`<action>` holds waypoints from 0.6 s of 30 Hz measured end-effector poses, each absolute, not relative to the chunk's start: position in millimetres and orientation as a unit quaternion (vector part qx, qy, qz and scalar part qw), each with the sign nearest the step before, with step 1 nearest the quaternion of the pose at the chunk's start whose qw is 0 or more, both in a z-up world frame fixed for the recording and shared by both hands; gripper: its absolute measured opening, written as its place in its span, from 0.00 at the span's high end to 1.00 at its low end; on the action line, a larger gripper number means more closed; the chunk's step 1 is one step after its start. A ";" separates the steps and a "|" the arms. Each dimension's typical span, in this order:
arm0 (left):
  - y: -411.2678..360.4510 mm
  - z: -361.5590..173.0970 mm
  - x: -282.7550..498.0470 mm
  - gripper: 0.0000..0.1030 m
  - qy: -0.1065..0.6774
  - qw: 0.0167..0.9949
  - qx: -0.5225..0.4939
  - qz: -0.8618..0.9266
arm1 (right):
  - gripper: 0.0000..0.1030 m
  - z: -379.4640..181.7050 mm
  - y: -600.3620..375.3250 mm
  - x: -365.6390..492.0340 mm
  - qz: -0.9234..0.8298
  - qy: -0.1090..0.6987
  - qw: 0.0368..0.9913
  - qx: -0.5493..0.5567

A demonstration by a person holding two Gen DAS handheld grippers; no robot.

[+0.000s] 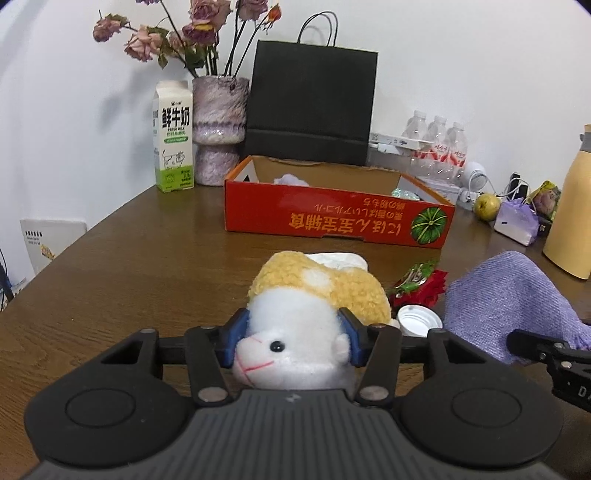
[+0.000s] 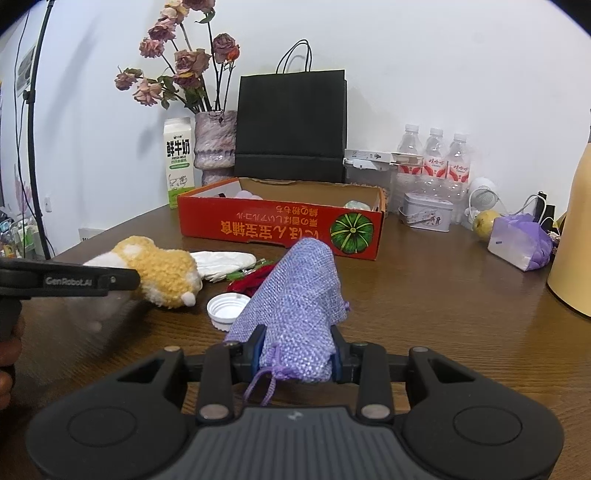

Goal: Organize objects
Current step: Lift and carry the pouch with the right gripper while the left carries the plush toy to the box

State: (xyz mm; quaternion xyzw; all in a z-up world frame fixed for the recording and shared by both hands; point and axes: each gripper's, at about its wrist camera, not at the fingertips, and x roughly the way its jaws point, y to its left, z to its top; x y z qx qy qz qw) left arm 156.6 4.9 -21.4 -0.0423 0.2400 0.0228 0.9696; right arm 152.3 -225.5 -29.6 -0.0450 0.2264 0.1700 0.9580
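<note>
1. Where the wooden table (image 1: 147, 266) meets the white wall at far left, a milk carton (image 1: 173, 138) stands upright, just beside a mottled purple vase (image 1: 218, 129) of dried roses (image 1: 177, 33).
2. Right of the vase, a black paper bag (image 1: 310, 103) stands against the wall, directly behind an open red cardboard box (image 1: 332, 218) printed with a green pumpkin; something pale lilac lies inside the box near its back left corner.
3. Nearer the camera, the left gripper (image 1: 293, 341) has its blue pads pressed into both sides of the white head of a plush toy (image 1: 314, 291), whose curly yellow body stretches away towards the box. Whether the toy rests on the table or is lifted cannot be told.
4. Behind the toy lies a white glove (image 2: 225, 262), and just right of it a red flower (image 1: 424, 288) and a white bottle cap (image 1: 419, 321), open side up.
5. Further right, the right gripper (image 2: 297, 354) is clenched on the drawstring end of a lilac woven pouch (image 2: 295, 295), which rises forward and upward from the fingers.
6. Along the far right edge stand three water bottles (image 2: 436, 155), a small tin (image 2: 426, 212), a yellow-green fruit (image 2: 485, 221), a purple-and-white packet (image 2: 517, 243) and a tall cream-yellow flask (image 1: 570, 214).
</note>
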 end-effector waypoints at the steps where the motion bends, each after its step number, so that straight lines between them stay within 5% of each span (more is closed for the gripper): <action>1: 4.5 -21.0 155.1 0.49 0.237 0.970 -0.041 0.022 | 0.69 -29.4 -225.7 152.5 0.170 0.225 0.958 -0.045; 18: 3.7 -13.7 138.4 0.50 0.196 0.979 -0.041 0.032 | 0.69 -28.6 -230.2 147.3 0.158 0.196 0.967 -0.046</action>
